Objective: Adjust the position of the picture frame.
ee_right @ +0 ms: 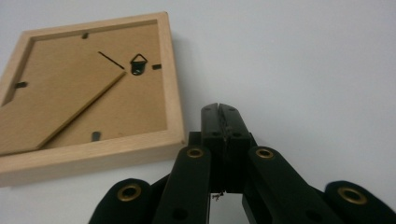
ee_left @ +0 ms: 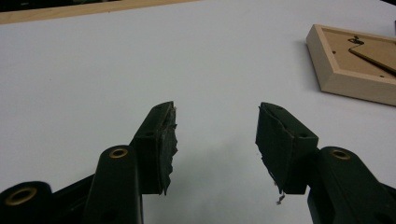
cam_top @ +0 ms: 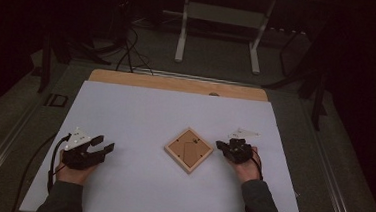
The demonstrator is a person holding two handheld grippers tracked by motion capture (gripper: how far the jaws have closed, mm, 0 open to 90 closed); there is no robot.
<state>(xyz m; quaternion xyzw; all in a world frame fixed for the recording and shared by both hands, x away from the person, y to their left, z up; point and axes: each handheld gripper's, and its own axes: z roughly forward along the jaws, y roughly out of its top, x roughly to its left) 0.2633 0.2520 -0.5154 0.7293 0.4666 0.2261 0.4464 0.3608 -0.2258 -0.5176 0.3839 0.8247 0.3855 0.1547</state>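
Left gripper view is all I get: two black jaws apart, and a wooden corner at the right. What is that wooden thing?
Observer: A square picture frame lying face down on the white table; its brown backing faces up.
Operator: Anything on that backing?
Observer: A small black hanger near one edge, in the right gripper view.
Operator: Where is the other gripper?
Observer: The right gripper sits just right of the frame, jaws shut with nothing between them.

Pale matt wooden frame with brown fibreboard back on smooth white tabletop.
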